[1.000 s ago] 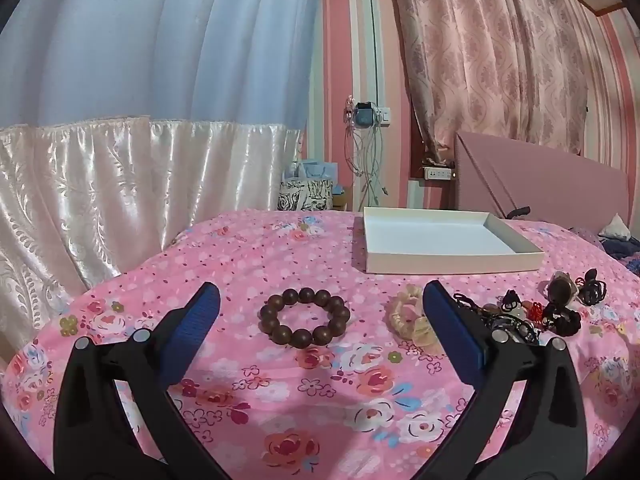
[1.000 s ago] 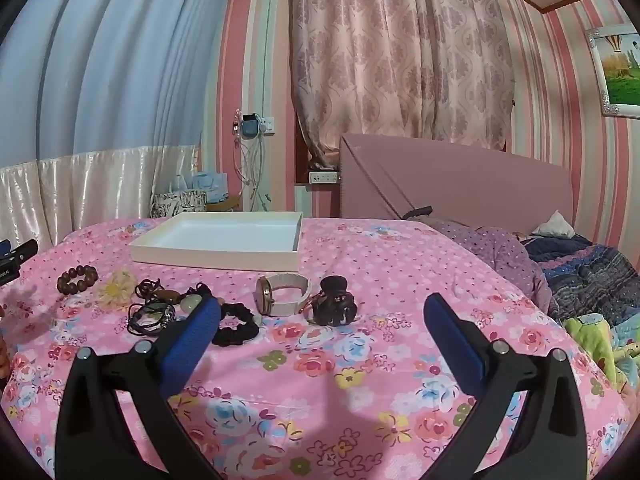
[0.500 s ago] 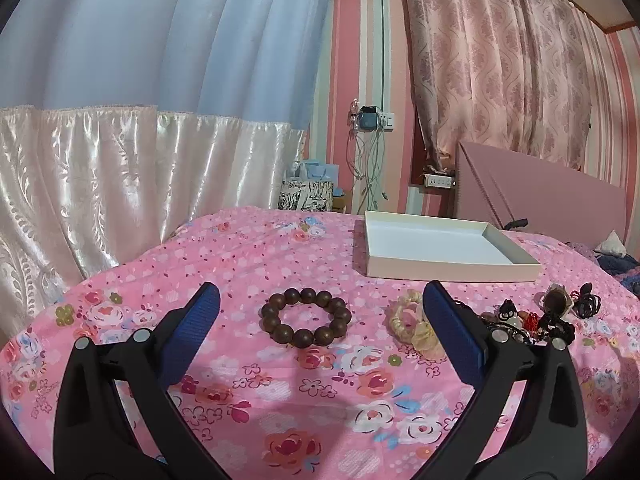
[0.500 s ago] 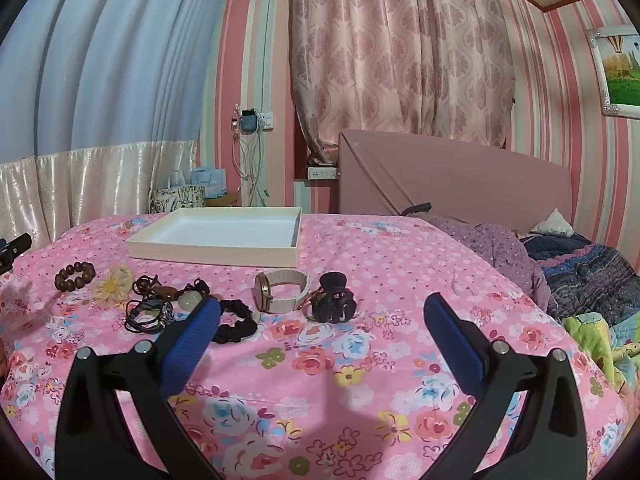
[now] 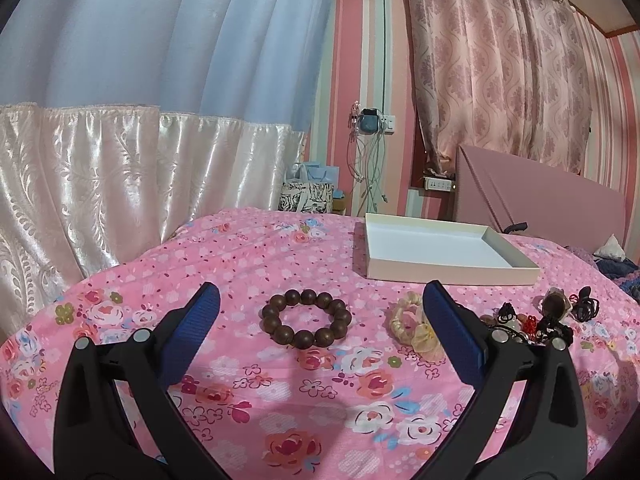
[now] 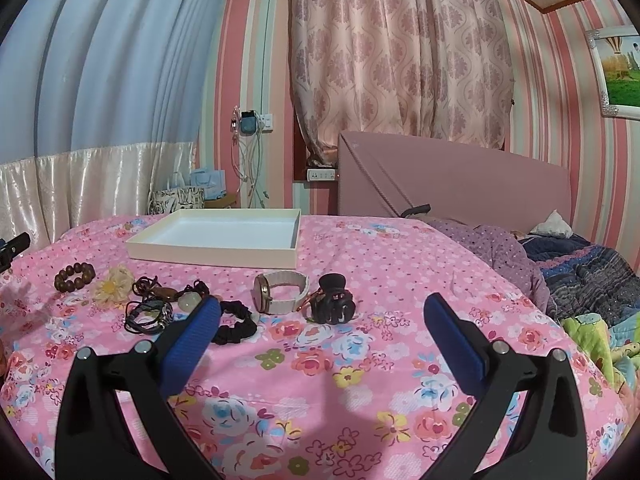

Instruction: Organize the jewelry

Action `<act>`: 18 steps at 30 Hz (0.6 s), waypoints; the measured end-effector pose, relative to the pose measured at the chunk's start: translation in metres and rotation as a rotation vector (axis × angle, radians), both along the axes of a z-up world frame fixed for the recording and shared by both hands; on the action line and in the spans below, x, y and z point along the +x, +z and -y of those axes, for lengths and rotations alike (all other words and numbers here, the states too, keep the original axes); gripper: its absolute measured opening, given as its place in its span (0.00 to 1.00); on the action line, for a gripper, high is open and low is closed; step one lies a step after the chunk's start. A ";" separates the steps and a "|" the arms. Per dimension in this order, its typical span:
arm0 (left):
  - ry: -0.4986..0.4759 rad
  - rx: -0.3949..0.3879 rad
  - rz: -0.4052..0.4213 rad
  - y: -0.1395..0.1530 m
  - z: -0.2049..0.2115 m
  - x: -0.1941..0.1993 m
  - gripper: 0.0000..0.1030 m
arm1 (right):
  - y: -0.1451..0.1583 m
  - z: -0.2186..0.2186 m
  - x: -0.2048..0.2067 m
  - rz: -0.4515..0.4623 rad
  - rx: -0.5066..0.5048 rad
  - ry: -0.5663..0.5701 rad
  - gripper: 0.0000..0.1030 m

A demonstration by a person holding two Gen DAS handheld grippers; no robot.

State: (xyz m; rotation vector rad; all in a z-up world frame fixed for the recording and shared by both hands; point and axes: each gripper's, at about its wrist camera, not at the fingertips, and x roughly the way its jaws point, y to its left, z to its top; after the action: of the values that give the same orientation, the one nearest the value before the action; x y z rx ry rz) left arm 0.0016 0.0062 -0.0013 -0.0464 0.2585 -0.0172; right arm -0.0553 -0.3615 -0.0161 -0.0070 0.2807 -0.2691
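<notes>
Soft, even indoor light, moderately bright; source seemingly overhead. Sheen on satin drape [image 5: 120, 184]. Faint shadows on bedspread [image 5: 280, 408] beneath tongs in both views. Strong fisheye bending: wall stripes and curtain [image 6: 400, 52] curve toward edges, dark vignette in corners. Centre sharp; far small items slightly soft.

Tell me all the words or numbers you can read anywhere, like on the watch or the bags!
None can be read.
Watch: its face is turned sideways, so no numbers show.
Gift bags by the wall: only patterns, too blurred for any word.
White tray: plain, no label.
Framed picture on the wall: a balloon scene, no words visible.
</notes>
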 end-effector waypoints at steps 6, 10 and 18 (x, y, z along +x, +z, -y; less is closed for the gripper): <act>0.003 -0.004 0.000 0.001 -0.001 0.000 0.97 | 0.001 0.000 -0.002 0.010 -0.001 -0.001 0.98; 0.002 0.001 -0.005 0.001 -0.001 0.002 0.97 | 0.001 0.001 -0.003 0.007 0.001 -0.001 0.98; -0.001 0.011 0.002 0.000 0.000 0.001 0.97 | 0.002 -0.002 -0.002 0.020 -0.013 0.001 0.98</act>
State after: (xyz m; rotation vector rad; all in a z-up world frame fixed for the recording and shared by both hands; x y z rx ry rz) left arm 0.0024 0.0057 -0.0015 -0.0357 0.2571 -0.0165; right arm -0.0575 -0.3592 -0.0142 -0.0171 0.2593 -0.2700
